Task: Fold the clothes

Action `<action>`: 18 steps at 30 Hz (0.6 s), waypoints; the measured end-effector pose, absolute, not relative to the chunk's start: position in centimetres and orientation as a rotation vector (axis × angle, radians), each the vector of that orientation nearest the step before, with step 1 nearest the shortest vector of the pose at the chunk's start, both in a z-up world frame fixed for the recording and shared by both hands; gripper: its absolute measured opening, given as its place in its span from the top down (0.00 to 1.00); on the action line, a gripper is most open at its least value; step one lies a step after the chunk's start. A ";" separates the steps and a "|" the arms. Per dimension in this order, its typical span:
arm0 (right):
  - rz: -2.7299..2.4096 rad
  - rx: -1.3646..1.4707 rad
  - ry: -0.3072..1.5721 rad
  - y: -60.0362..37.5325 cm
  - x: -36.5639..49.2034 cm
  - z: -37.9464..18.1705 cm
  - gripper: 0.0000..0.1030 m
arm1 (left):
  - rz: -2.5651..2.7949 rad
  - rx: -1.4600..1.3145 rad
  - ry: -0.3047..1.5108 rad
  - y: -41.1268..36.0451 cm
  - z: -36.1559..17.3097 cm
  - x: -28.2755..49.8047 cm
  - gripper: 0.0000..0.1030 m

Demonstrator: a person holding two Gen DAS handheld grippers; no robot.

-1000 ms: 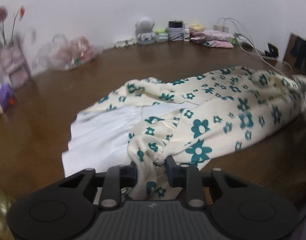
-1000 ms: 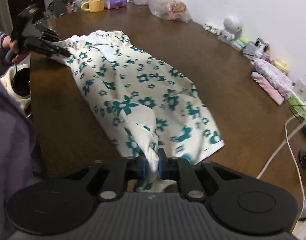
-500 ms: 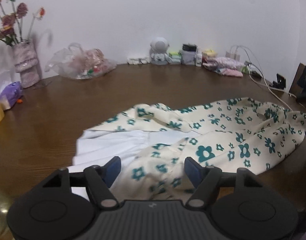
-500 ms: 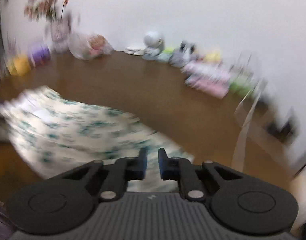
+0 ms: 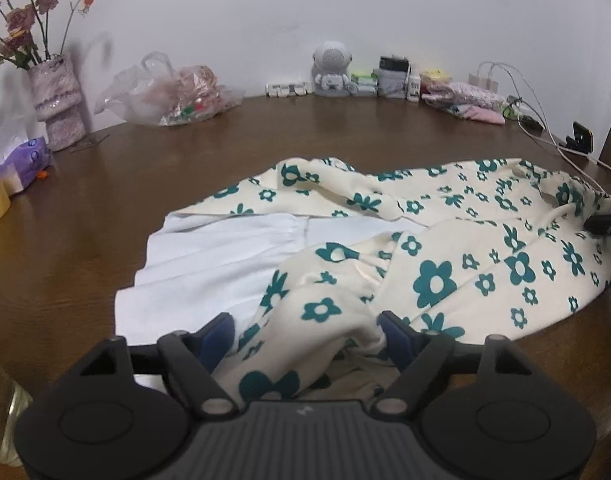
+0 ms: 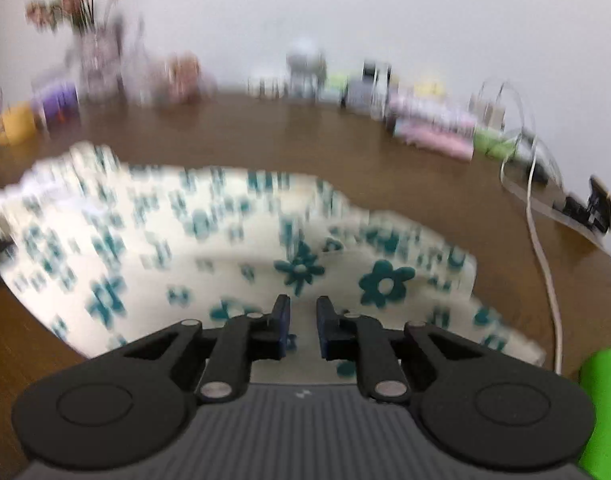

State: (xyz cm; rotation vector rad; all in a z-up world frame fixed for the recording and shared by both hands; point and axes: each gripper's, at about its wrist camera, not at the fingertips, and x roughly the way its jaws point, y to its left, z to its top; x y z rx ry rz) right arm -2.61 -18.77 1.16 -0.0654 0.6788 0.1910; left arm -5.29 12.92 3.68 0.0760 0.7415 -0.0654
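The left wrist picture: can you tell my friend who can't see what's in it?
A cream garment with teal flowers lies rumpled on a brown wooden table, its white lining showing. The open left gripper sits at its near edge. A vase of roses and clutter line the white wall.

Far ahead against the wall stands a white astronaut figure (image 5: 330,68). Left of it lies a clear plastic bag (image 5: 173,94), then a vase of roses (image 5: 57,100). To the right, folded pink cloths (image 5: 471,100) and white cables (image 5: 545,128) rest on the brown table (image 5: 265,140).
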 end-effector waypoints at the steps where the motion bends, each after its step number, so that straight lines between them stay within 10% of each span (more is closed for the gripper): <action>1: 0.188 -0.065 0.697 -18.8 -2.4 0.7 0.87 | -0.066 0.077 0.744 12.9 3.7 -5.3 0.24; 18: 0.243 0.005 0.666 -19.5 -5.5 3.7 0.87 | -0.088 0.149 0.737 12.4 6.7 -5.7 0.23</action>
